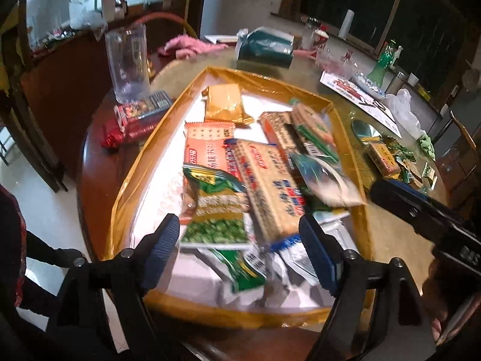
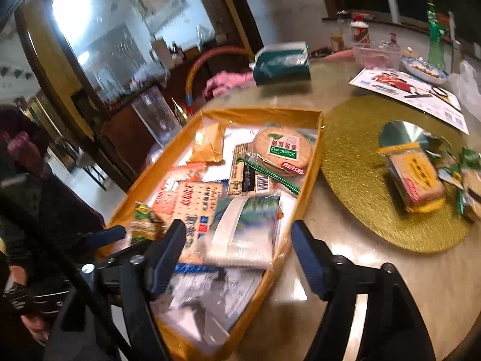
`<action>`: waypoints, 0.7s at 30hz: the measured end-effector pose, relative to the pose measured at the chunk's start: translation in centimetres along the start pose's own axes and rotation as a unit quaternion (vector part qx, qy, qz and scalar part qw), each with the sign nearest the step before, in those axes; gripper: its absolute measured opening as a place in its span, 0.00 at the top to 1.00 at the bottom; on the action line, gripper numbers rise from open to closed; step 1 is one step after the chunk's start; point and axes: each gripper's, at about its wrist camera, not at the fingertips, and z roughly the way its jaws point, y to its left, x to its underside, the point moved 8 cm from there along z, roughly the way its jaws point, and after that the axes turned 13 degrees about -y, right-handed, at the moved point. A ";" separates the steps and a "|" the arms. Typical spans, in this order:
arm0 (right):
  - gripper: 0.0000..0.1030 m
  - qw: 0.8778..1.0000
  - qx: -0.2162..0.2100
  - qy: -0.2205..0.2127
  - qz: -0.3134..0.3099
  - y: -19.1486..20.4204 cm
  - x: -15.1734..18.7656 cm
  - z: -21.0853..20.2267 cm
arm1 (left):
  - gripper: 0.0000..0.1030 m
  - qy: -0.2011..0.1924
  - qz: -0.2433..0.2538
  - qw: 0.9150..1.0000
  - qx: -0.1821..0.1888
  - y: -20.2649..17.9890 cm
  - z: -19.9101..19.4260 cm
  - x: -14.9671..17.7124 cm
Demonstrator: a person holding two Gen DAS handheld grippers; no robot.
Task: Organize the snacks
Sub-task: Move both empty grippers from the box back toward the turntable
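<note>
A gold-rimmed tray on the round table holds several snack packs: a cracker pack, a green pea bag, a gold pouch, a round biscuit pack and a white-green packet. My left gripper is open and empty over the tray's near end. My right gripper is open and empty over the white-green packet, and shows at the right of the left wrist view. More snacks lie on a gold mat.
A red snack bag and a clear pitcher stand left of the tray. A teal tissue pack, a leaflet, a dish, a green bottle and a plastic bag sit farther back.
</note>
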 end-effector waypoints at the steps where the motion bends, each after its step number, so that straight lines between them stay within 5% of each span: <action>1: 0.27 1.000 -0.005 -0.004 0.005 -0.1 0.2 -0.7 | 0.20 -0.006 0.004 1.000 -0.002 -0.4 -0.4 0.0; 6: 0.26 0.999 -0.002 -0.036 0.028 -2.5 1.0 -4.8 | 0.17 -0.029 0.045 0.998 0.014 -5.2 -3.1 0.7; 21: 0.26 0.992 0.067 -0.036 0.104 -15.9 4.4 -13.6 | 0.17 -0.005 0.099 0.990 0.098 -18.2 -4.6 3.2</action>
